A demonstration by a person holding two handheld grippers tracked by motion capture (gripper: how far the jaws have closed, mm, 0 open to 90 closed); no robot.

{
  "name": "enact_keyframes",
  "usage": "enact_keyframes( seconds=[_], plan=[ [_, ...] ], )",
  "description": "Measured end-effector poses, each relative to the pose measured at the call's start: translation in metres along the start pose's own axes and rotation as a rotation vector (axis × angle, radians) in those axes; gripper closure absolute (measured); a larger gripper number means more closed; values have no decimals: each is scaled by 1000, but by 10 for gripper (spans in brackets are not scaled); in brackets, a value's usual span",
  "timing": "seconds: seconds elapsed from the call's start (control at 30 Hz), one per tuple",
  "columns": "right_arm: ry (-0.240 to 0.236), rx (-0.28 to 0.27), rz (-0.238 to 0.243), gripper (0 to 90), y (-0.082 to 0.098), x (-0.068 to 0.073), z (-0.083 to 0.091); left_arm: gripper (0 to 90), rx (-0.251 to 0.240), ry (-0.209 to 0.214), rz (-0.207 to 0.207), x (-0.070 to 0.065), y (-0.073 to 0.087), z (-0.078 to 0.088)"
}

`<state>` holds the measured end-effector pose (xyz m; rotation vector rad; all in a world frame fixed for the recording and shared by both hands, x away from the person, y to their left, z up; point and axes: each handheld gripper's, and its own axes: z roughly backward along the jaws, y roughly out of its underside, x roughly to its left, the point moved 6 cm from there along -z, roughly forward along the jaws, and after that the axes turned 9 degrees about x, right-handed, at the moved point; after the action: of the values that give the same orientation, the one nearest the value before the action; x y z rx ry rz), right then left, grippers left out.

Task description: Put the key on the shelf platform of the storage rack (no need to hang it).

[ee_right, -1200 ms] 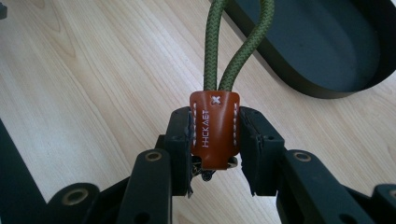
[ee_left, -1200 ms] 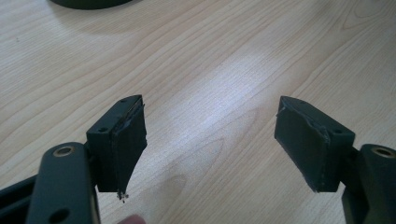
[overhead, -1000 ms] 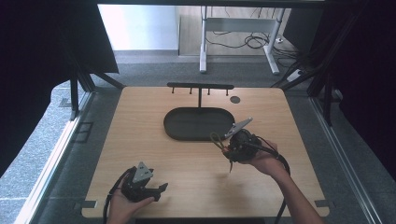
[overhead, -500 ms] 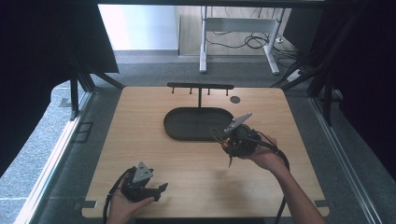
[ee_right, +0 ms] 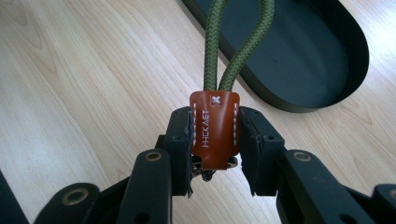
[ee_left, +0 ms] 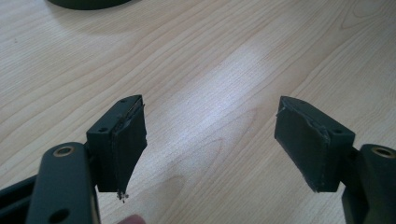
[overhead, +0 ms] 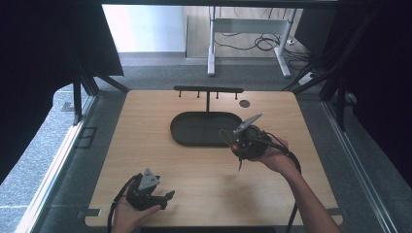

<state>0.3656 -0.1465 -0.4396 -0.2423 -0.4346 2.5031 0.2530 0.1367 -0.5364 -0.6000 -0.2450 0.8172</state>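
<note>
Presently, by size:

Surface (overhead: 145, 160): pale wood board, bare under and between both sets of jaws.

Tray (overhead: 206, 128): dark, shallow, oval, empty as far as can be seen. It lies just ahead of the right jaws, apart from them.

Rack (overhead: 209, 90): thin black bar with short pegs on a post, beyond the tray and well ahead of the right jaws. No item hangs from it.

Right gripper (ee_right: 215, 135): held above the surface beside the tray's near end, jaws clamped on the key strap.

Left gripper (ee_left: 210, 140): low over the surface, well apart from the other gripper; jaws stand wide with nothing between them.

Key strap (ee_right: 215, 128): brown leather tab, stitched and stamped, pinched flat between the right jaws. Its green cord loop (ee_right: 236, 42) runs forward out of the jaws toward the tray. A bit of metal shows under the tab; what it is cannot be told.

Step in hand, as judged: carrying the strap, gripped and lifted. Next move likely calls for bringing the loop over a rack peg, or over the tray, before the jaws let go.
</note>
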Motion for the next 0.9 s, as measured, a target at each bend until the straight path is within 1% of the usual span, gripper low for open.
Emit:
enact_keyframes(
  seconds=[0.33, 0.37, 0.47, 0.57, 0.77, 0.87, 0.9],
  plan=[
    [-1, 3, -8, 665, -9, -5, -1, 256, 0, 1, 0, 0, 0, 0],
    [-1, 4, -2, 664, -10, -7, -1, 256, 1, 1, 0, 0, 0, 0],
    [0, 4, -10, 665, -12, -9, -1, 256, -1, 2, 0, 0, 0, 0],
    [8, 6, -6, 665, -15, -11, -1, 256, 0, 2, 0, 0, 0, 0],
    [10, 12, -3, 665, -21, -15, -2, 256, 2, 4, -3, -1, 0, -1],
    [9, 15, -6, 665, -24, -17, -5, 256, 2, 4, -3, -1, 0, -1],
    [13, 18, 1, 665, -24, -18, -6, 256, 2, 4, -4, -1, 0, -1]
  ],
)
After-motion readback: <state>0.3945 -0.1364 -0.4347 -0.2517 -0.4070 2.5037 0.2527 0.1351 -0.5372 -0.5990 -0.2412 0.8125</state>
